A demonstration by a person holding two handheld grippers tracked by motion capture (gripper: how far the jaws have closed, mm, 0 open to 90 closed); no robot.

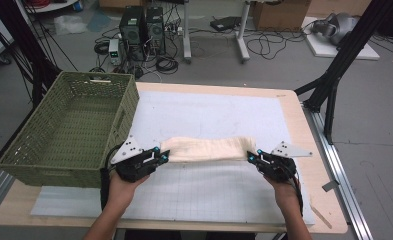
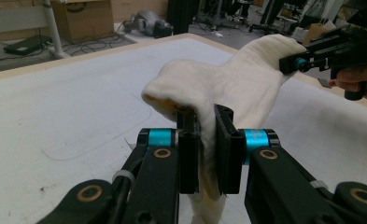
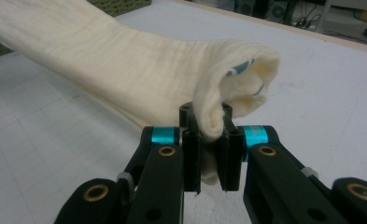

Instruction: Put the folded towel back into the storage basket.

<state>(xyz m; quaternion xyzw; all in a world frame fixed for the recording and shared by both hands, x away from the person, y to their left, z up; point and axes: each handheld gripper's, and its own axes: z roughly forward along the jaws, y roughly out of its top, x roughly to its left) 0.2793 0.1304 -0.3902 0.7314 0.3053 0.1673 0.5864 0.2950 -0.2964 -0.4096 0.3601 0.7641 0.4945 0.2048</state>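
Observation:
A cream cloth (image 1: 209,148) is stretched between the two grippers above the white mat, folded into a long band. My left gripper (image 1: 164,156) is shut on the cloth's left end (image 2: 208,140), its jaws pinching a fold. At the other end my right gripper (image 1: 253,157) is shut on the cloth (image 3: 211,123), where the fabric curls over the jaws. In the left gripper view the right gripper (image 2: 307,59) and its hand show at the far end of the cloth (image 2: 246,79). The band (image 3: 102,60) runs off to the upper left in the right gripper view.
A green woven basket (image 1: 19,152) stands on the table's left side, close to my left gripper. The white gridded mat (image 1: 214,192) covers the wooden table (image 1: 314,150). Computers, cables and boxes lie on the floor beyond the far edge.

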